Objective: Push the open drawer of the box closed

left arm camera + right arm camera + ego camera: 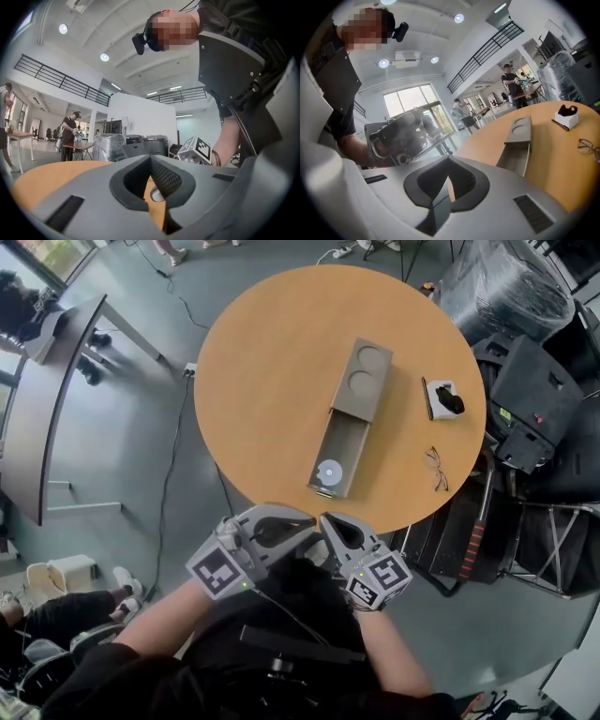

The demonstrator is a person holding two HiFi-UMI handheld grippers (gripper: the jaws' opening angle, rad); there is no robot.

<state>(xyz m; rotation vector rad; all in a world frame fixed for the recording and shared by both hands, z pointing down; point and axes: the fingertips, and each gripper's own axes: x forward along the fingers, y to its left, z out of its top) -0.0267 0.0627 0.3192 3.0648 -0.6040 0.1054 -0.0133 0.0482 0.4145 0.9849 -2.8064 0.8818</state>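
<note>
Both units held low at near edge of desk (262, 362), clear of work. Left gripper (298, 526): jaws shut, tips meeting, nothing held. Right gripper (330, 523): same. Box (364, 379) sits mid-desk, its drawer (339, 457) pulled out twd me. Judgement: closed jaws suit a blunt push on drawer front; approach not yet begun.

Open office hall: mezzanine railing (485, 54), desk (37, 427), wrapped equipment (506, 282).
</note>
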